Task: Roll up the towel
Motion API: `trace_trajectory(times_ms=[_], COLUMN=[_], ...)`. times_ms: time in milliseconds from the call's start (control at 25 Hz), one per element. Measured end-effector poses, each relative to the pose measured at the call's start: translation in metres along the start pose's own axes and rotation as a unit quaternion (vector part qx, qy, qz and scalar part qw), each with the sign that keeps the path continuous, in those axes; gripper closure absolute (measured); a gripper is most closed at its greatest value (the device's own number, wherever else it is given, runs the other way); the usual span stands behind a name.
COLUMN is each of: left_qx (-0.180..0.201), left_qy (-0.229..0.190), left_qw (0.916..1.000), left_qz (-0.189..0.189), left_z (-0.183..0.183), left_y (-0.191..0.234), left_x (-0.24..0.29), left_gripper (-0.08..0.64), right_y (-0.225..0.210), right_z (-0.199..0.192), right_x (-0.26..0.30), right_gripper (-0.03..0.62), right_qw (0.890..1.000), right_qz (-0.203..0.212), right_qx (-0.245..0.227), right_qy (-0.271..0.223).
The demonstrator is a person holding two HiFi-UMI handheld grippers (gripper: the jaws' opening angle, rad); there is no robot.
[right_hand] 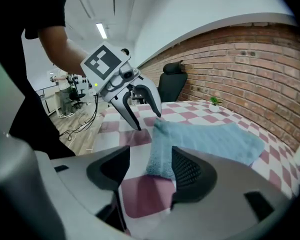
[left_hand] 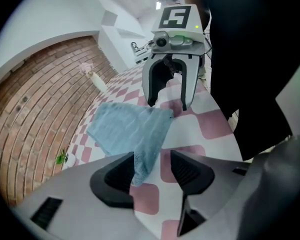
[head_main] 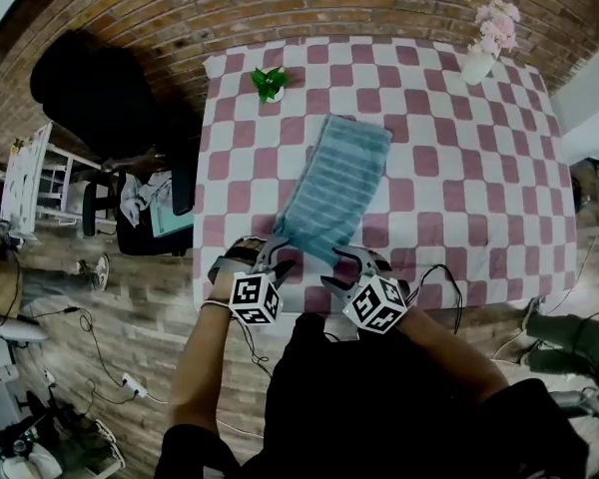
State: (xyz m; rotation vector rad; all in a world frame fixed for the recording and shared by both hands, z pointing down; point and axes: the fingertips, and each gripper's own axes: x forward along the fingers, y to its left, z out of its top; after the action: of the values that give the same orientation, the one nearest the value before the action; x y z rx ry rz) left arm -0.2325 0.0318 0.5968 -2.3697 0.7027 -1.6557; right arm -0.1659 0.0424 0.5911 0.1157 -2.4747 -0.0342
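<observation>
Now left claw (head_main: 268, 259), right claw (head_main: 345, 269) angled down — open astride towel (head_main: 336, 183) corners.

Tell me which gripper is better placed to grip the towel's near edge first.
Right, narrowly. A broad end of the towel lies between the open jaws of the right gripper; the left gripper has only a thin corner between its open jaws.

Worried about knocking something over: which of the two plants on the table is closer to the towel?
The small green plant at the far left, nearer the blue towel than the pink flowers at the far right corner.
</observation>
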Motion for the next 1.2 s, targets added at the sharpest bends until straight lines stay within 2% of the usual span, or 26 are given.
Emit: trace_trajectory(times_ms=[200, 440, 600, 720, 880, 960, 1080, 1120, 1200], left_qx=[0.098, 0.18, 0.171, 0.161, 0.153, 0.151, 0.153, 0.154, 0.151], left_qy=[-0.032, -0.052, -0.07, -0.074, -0.064, -0.059, -0.052, -0.05, -0.045], left_qw=[0.9937, 0.975, 0.97, 0.9653, 0.9599, 0.9593, 0.9633, 0.9657, 0.969], left_qz=[-0.041, -0.119, -0.158, -0.192, -0.226, -0.231, -0.214, -0.203, -0.19], left_z=[-0.011, -0.026, -0.03, -0.03, -0.03, -0.029, -0.028, -0.027, -0.025], left_y=[0.007, 0.003, 0.006, 0.005, 0.003, 0.002, 0.006, 0.009, 0.012], left_x=[0.013, 0.029, 0.031, 0.031, 0.032, 0.032, 0.033, 0.034, 0.036], left_gripper=[0.333, 0.346, 0.337, 0.35, 0.376, 0.385, 0.417, 0.511, 0.512], right_y=[-0.001, -0.007, -0.016, -0.026, -0.027, -0.027, -0.028, -0.028, -0.029], right_z=[-0.004, -0.013, -0.018, -0.021, -0.022, -0.023, -0.024, -0.024, -0.024], right_x=[0.024, 0.044, 0.047, 0.043, 0.042, 0.041, 0.038, 0.037, 0.036], right_gripper=[0.35, 0.35, 0.36, 0.45, 0.496, 0.537, 0.552, 0.556, 0.56], right_qw=[0.999, 0.992, 0.987, 0.985, 0.987, 0.987, 0.988, 0.988, 0.987], right_qz=[-0.028, -0.068, -0.096, -0.114, -0.111, -0.105, -0.089, -0.083, -0.068], right_qx=[0.012, 0.064, 0.077, 0.079, 0.057, 0.059, 0.08, 0.088, 0.114], right_qy=[0.039, 0.085, 0.101, 0.1, 0.105, 0.107, 0.102, 0.1, 0.09])
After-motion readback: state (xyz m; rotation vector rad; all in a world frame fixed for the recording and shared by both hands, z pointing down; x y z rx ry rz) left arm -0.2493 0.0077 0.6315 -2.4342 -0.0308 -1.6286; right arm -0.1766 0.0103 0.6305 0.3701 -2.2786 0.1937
